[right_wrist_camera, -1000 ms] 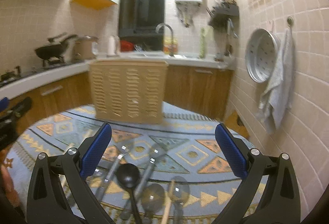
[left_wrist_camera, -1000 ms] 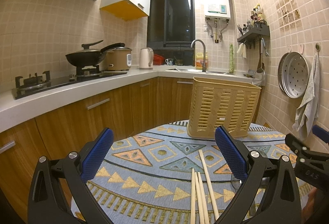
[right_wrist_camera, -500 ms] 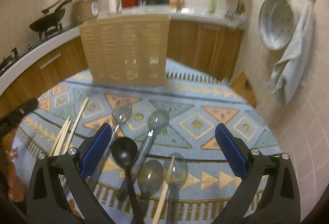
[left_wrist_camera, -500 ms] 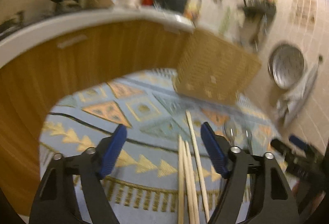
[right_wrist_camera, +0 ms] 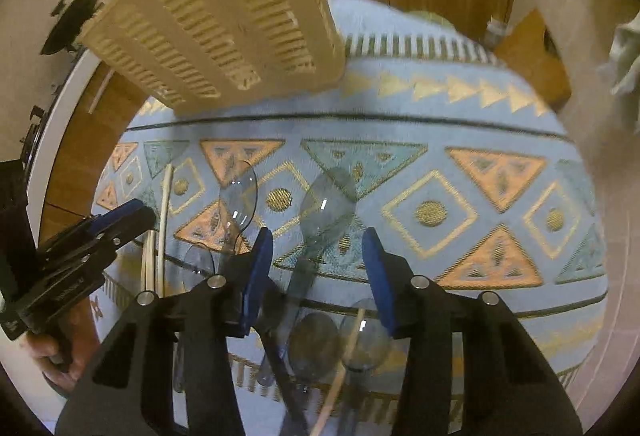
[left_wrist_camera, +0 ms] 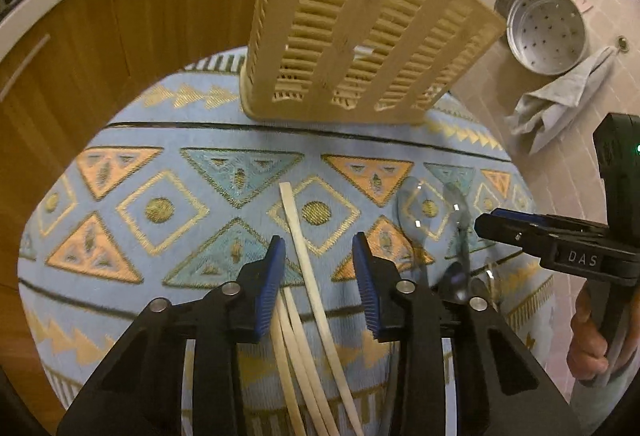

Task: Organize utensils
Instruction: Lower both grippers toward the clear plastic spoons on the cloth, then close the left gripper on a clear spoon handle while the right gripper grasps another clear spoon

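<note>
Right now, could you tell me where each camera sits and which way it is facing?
Left wrist: on the left gripper, angled down at the chopsticks on the patterned tablecloth; the right gripper and its hand show at the right edge.
Right wrist: on the right gripper, tilted down over the clear spoons; the left gripper shows at the left.
Shared: the beige basket, chopsticks, spoons and tablecloth.

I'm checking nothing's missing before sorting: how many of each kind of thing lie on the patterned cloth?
Chopsticks: 5, one apart from the rest
Spoons: 5 that I can make out
Basket: 1
Total: 11
</note>
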`<state>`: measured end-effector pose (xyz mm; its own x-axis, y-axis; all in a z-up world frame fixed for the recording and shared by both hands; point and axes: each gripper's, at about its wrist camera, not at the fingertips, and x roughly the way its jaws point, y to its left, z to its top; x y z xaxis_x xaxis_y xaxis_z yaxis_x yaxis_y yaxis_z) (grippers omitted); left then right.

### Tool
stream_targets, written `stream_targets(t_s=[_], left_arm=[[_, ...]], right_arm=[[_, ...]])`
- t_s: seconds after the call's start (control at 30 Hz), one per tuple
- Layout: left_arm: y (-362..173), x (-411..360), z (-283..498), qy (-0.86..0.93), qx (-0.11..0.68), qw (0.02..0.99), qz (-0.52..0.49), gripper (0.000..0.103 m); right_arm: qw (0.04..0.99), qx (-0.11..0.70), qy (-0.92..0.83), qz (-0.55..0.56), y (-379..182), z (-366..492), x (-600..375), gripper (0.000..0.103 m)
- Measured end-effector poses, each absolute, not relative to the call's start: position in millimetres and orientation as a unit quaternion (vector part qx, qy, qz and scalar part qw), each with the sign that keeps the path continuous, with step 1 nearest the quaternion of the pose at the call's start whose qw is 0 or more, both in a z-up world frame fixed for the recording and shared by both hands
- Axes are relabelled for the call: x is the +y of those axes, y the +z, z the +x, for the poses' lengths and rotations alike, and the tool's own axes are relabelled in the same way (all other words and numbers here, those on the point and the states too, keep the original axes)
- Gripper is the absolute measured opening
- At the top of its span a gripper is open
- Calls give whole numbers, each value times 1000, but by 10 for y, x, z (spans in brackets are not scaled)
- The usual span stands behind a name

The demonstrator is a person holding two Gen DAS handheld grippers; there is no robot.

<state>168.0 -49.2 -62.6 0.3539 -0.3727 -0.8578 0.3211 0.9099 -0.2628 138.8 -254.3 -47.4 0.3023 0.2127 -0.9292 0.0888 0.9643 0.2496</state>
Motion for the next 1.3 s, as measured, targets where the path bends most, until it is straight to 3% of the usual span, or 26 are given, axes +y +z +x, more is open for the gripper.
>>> stream_targets(t_s=[0.2, 0.4, 0.47, 0.57, 0.87, 1.2, 1.23, 1.27, 1.3], left_arm=[[-710, -567, 1759, -210, 538, 816, -16, 24], [-560, -522, 1580, -238, 529, 814, -22, 24], [-496, -566, 1480, -271, 532, 802, -23, 24], [-453, -679, 1342, -306, 541, 783, -5, 24], [-629, -801, 1080, -309, 578, 752, 71, 24], [-734, -1138, 1044, -280, 569, 763, 126, 24], [-748, -1171, 1046, -275, 567, 765, 134, 23], [-754, -1189, 1044, -267, 565, 768, 140, 14], [-757, -1190, 1049, -262, 564, 771, 140, 10]], right_arm=[[777, 617, 29, 125, -622, 1483, -2502, 36], [770, 629, 19, 104, -629, 1474, -2402, 30], [767, 635, 17, 89, -637, 1483, -2320, 20], [767, 638, 11, 68, -649, 1485, -2207, 16], [765, 642, 21, 53, -665, 1477, -2111, 15], [752, 659, 25, 14, -645, 1556, -2031, 16], [753, 657, 25, 8, -639, 1553, -1988, 15], [756, 654, 25, 4, -636, 1546, -1963, 15], [760, 650, 27, 0, -627, 1535, -1945, 15]])
